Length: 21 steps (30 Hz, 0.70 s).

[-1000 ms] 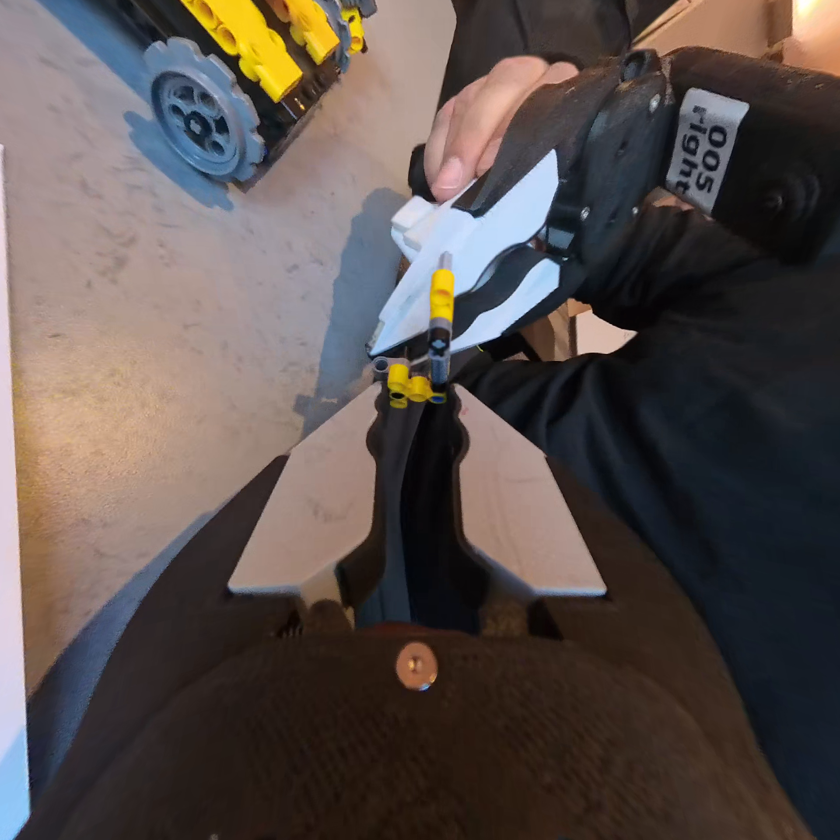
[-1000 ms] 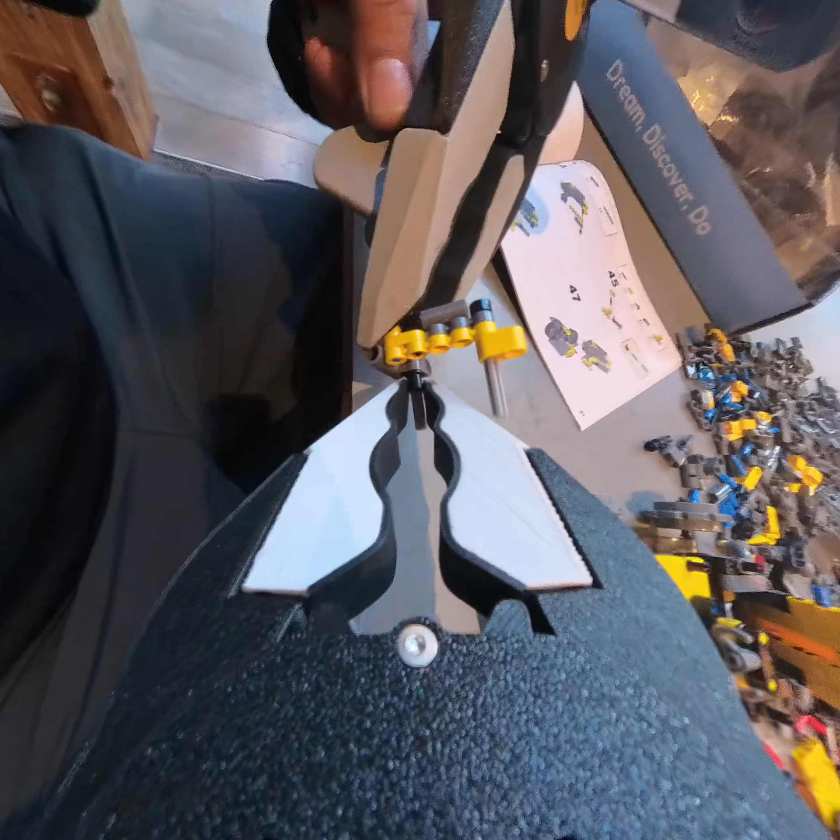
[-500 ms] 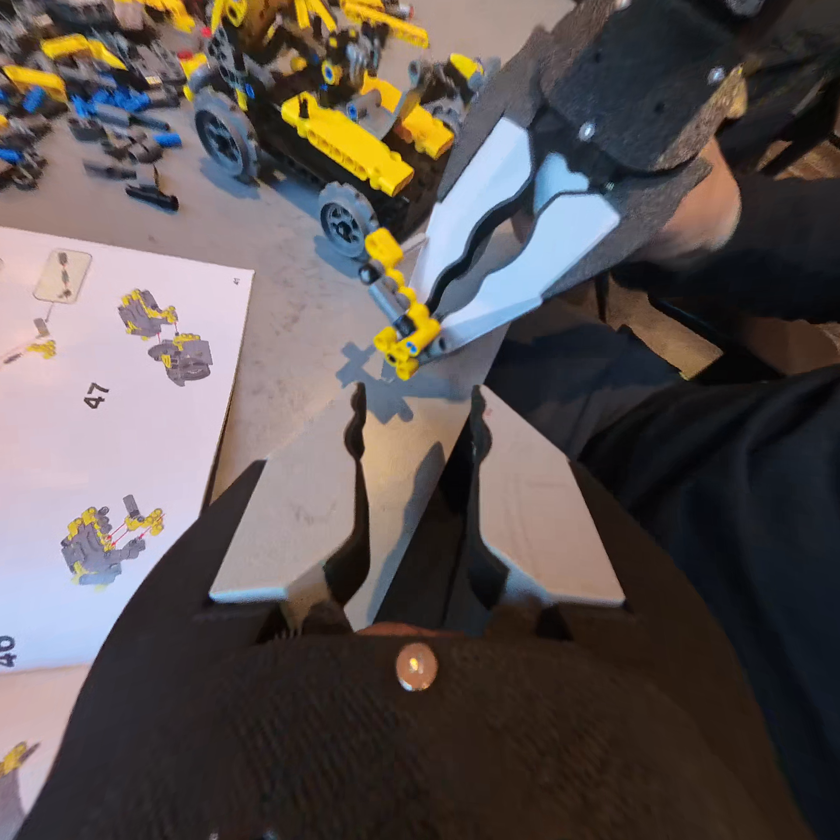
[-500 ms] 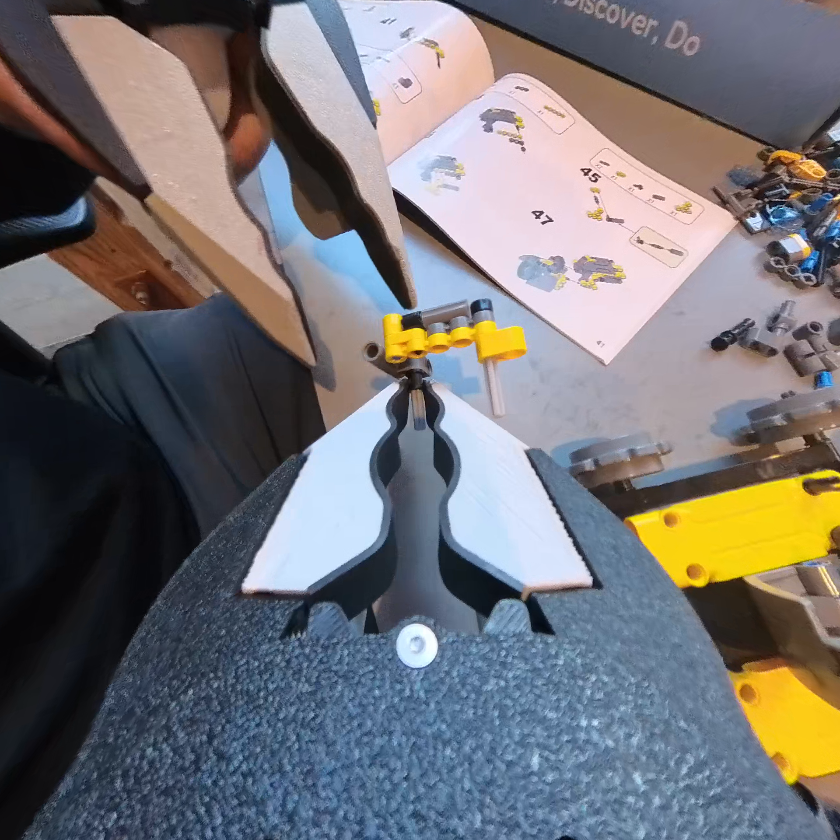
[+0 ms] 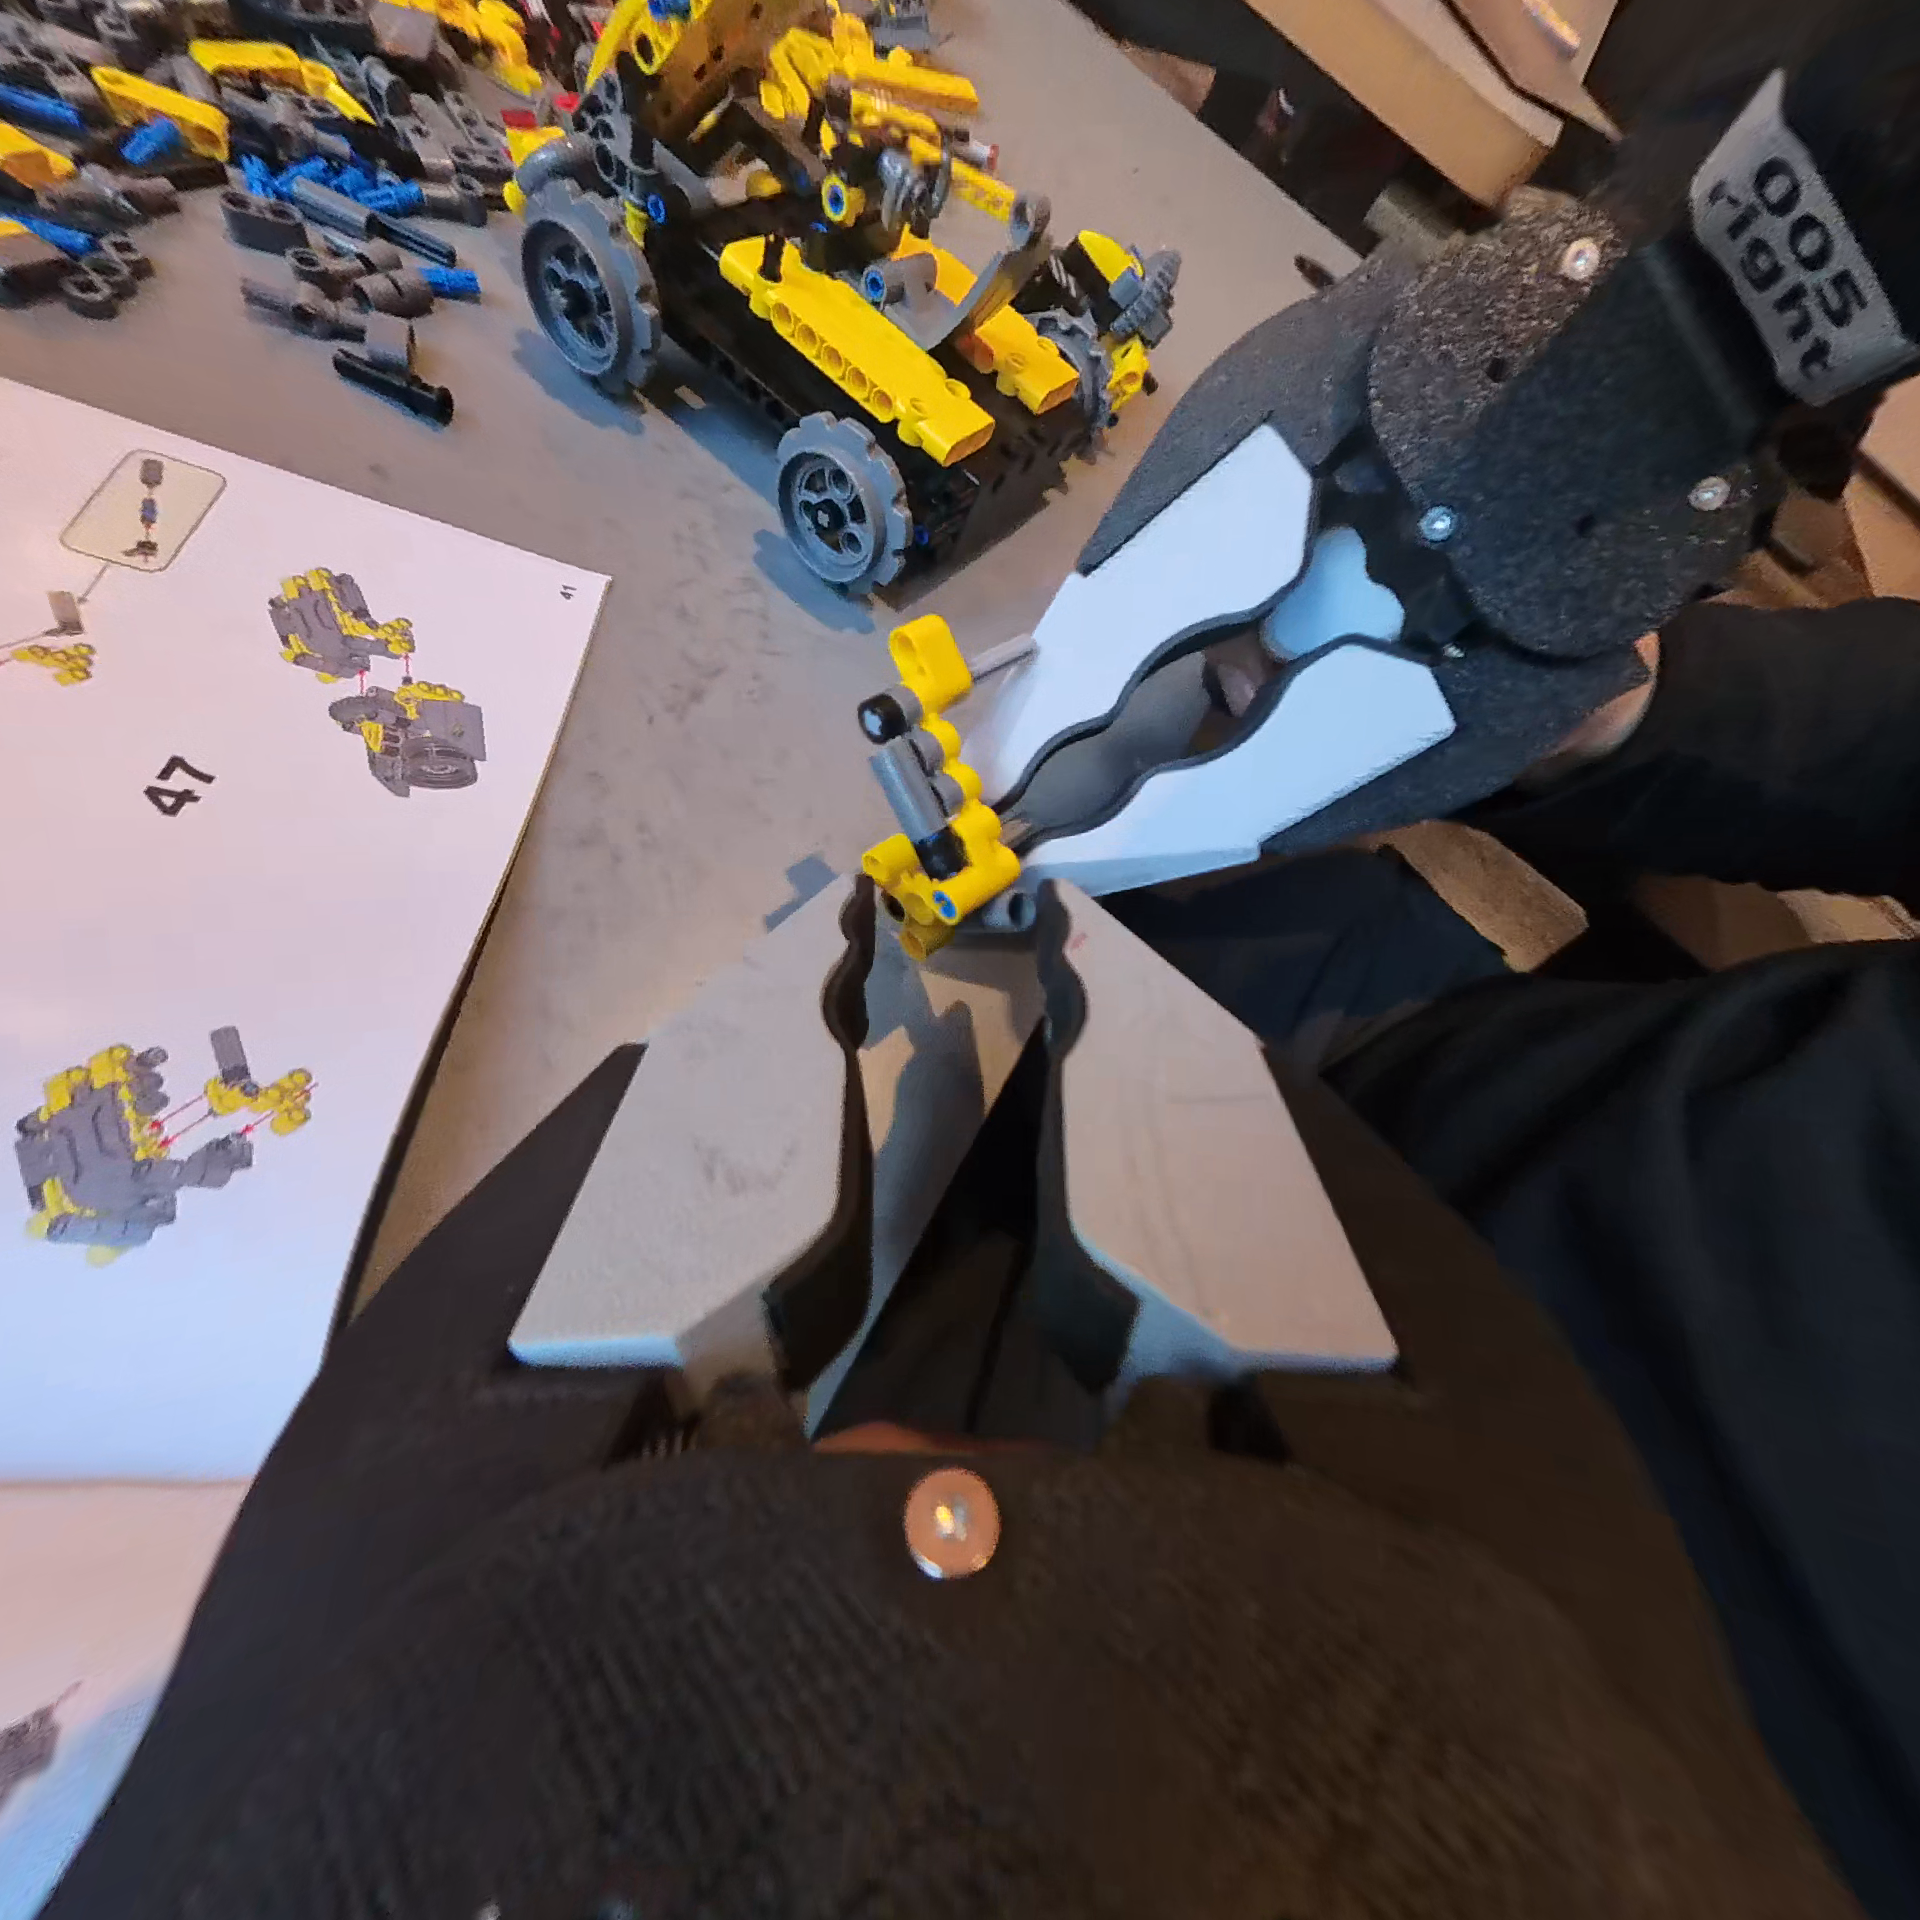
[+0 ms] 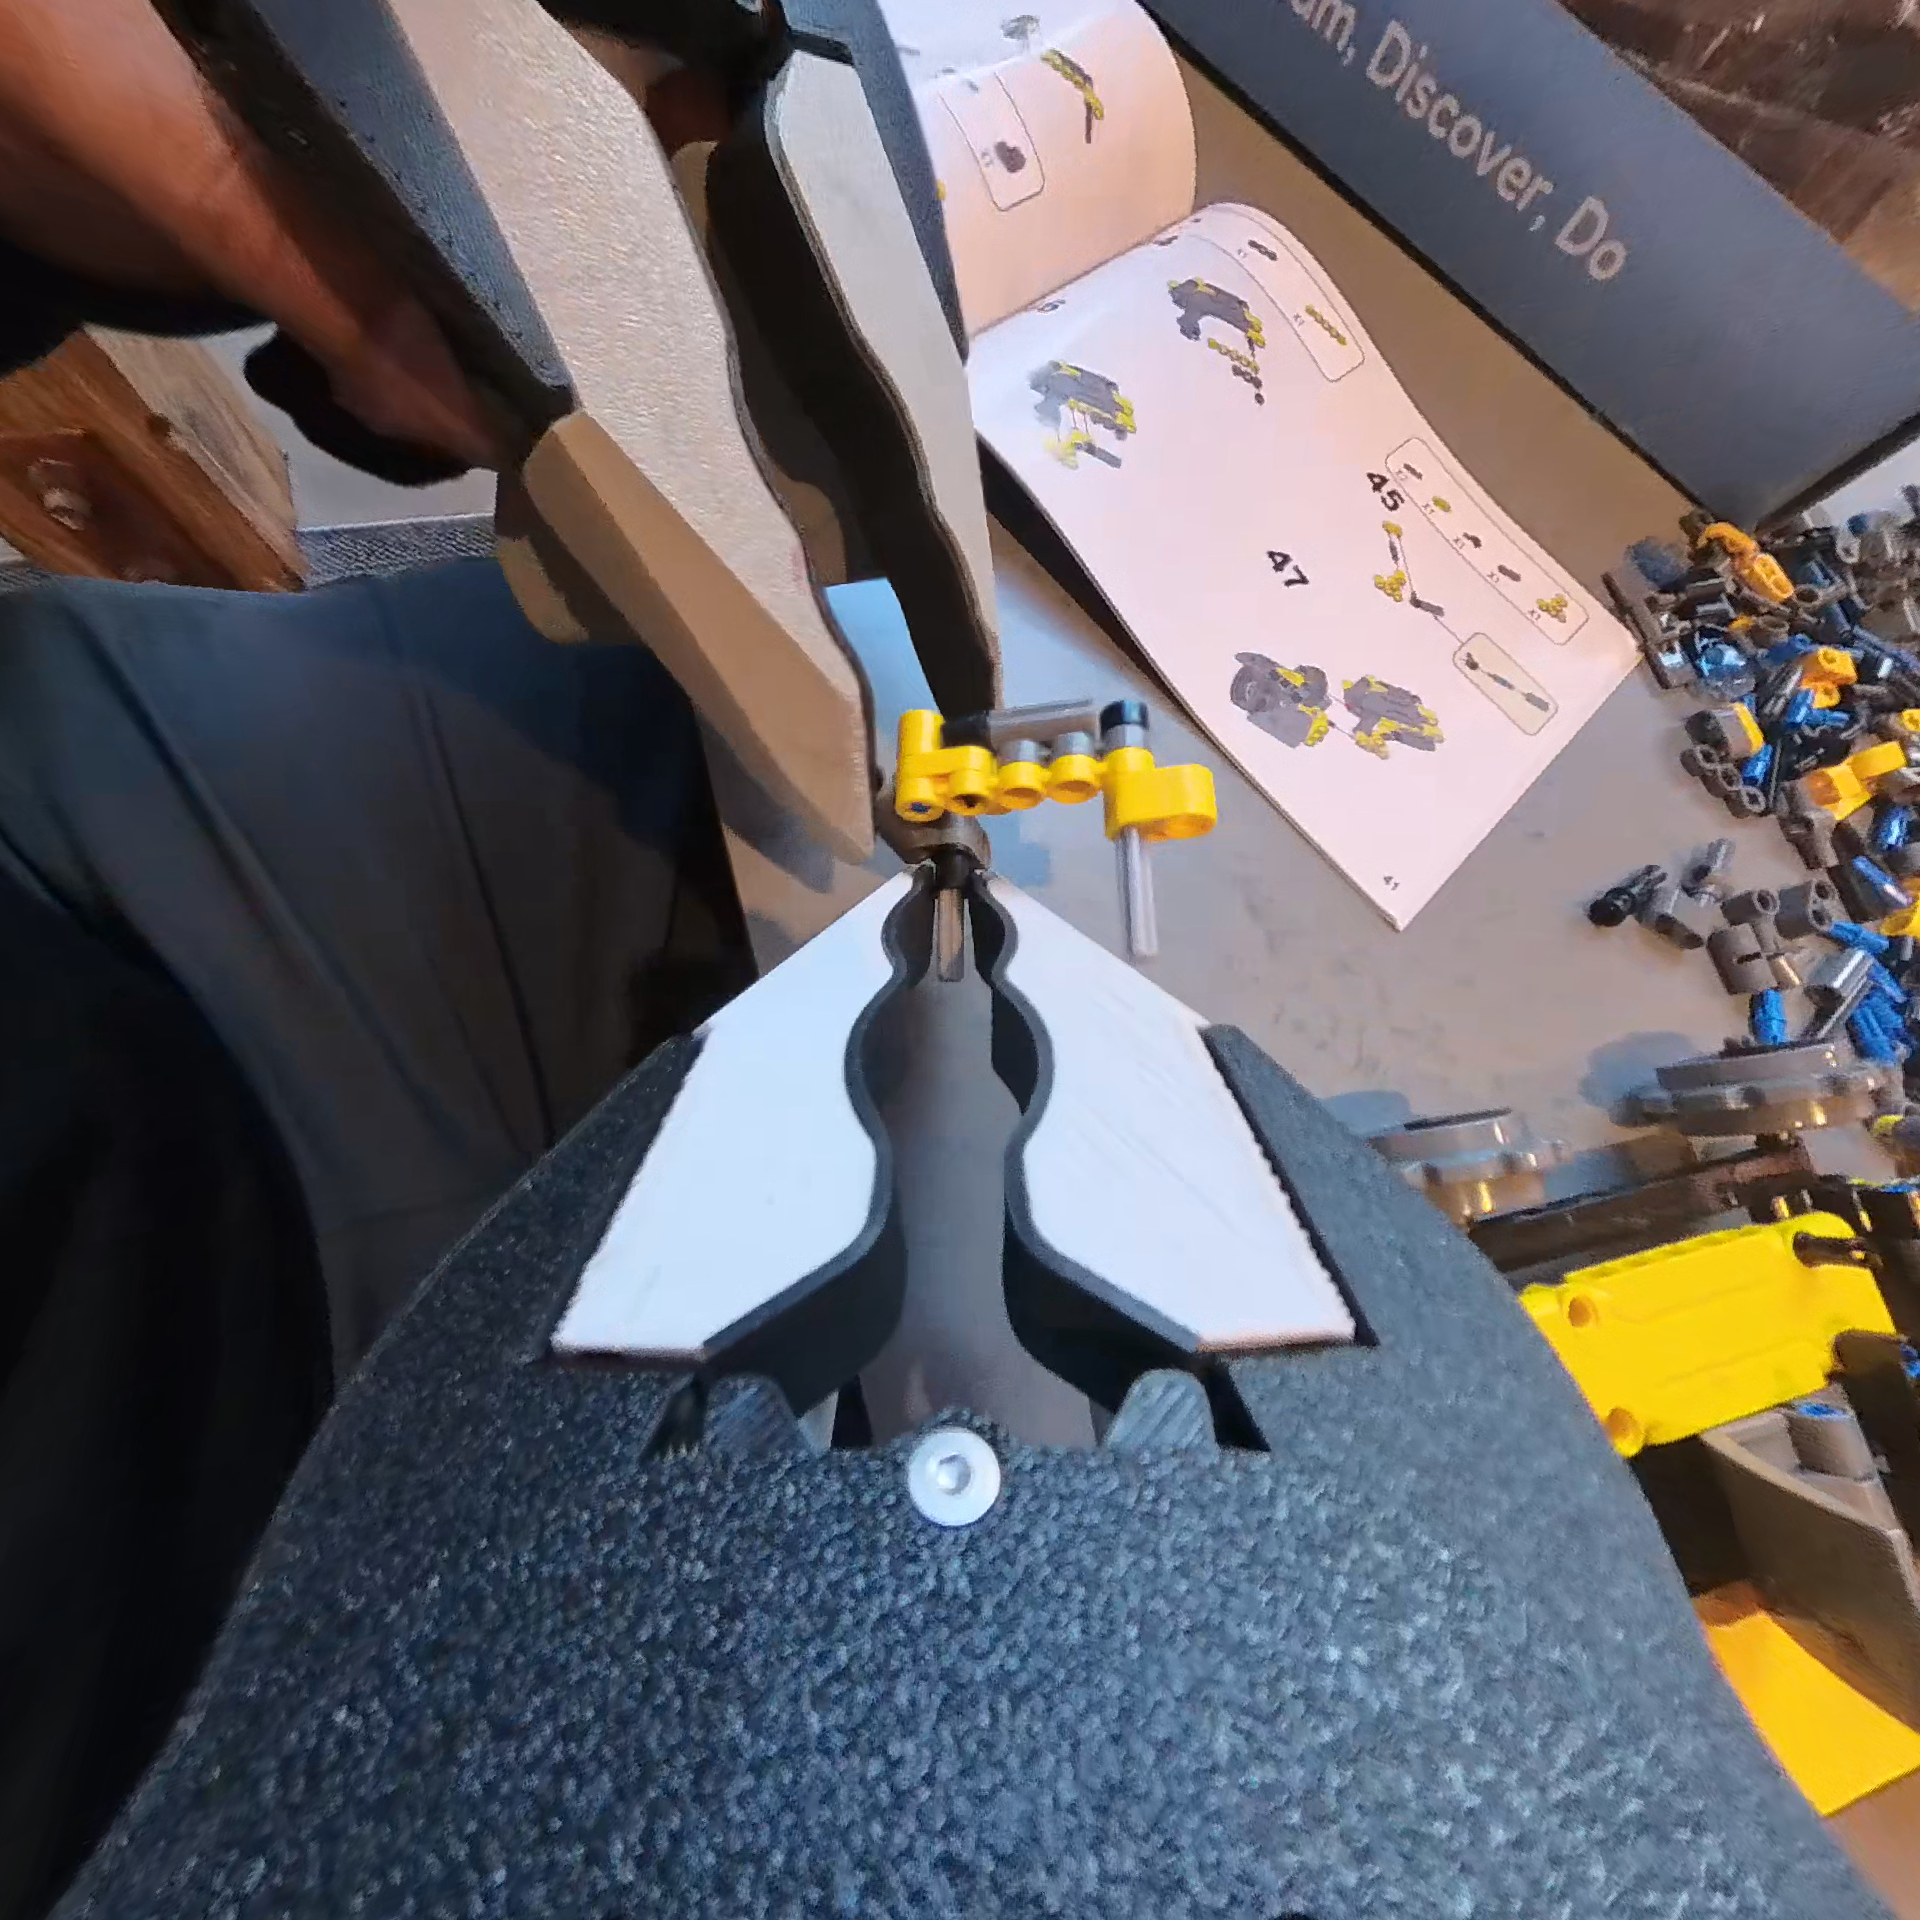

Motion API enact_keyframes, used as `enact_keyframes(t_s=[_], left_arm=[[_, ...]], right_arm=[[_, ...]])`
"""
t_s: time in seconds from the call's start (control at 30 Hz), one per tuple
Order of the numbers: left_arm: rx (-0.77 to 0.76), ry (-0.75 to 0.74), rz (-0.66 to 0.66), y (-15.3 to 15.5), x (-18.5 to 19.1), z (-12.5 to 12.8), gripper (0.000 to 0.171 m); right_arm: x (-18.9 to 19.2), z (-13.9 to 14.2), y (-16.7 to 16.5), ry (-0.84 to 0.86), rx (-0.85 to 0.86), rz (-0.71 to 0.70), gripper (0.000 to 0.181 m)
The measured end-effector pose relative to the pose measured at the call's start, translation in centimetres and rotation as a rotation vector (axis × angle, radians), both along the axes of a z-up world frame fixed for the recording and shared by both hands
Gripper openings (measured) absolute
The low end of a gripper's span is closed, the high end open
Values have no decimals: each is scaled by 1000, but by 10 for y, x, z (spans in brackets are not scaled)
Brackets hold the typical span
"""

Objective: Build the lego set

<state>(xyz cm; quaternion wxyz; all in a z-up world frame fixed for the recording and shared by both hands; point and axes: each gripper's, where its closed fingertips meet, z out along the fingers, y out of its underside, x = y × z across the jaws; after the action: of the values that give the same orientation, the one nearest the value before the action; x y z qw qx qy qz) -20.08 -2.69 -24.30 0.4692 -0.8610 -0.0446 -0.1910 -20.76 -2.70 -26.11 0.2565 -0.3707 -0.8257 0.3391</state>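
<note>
The right gripper (image 6: 948, 883) clamped a small yellow-and-grey brick assembly (image 6: 1039, 774) above the table's edge (image 5: 665, 665) as the left gripper (image 5: 951, 914), jaws parted, straddled its end, where a square, gentle closing seemed wisest.

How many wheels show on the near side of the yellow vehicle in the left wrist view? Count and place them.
2. A larger grey wheel sits at the left end of the yellow vehicle, and a smaller grey wheel sits nearer the camera. Others may be hidden behind the body.
</note>
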Motion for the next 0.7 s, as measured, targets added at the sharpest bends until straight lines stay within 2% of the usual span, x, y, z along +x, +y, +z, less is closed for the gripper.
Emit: enact_keyframes(t_s=[0.13, 0.33, 0.5, 0.6, 0.7], left_arm=[[51, 58, 70, -6, -5, 1, 22], [61, 100, 150, -22, -23, -1, 22], [216, 93, 174, -44, -25, 19, 18], [251, 90, 175, -57, -17, 19, 18], [262, 76, 225, -61, -19, 17, 17]], right_arm=[[-1, -2, -4, 3, 31, 12, 7], [-7, -4, -13, -26, -3, 22, 20], [-11, 19, -24, 56, -121, 52, 23], [-10, 31, -34, 99, -201, 117, 28], [-11, 27, -39, 59, -242, 163, 29]])
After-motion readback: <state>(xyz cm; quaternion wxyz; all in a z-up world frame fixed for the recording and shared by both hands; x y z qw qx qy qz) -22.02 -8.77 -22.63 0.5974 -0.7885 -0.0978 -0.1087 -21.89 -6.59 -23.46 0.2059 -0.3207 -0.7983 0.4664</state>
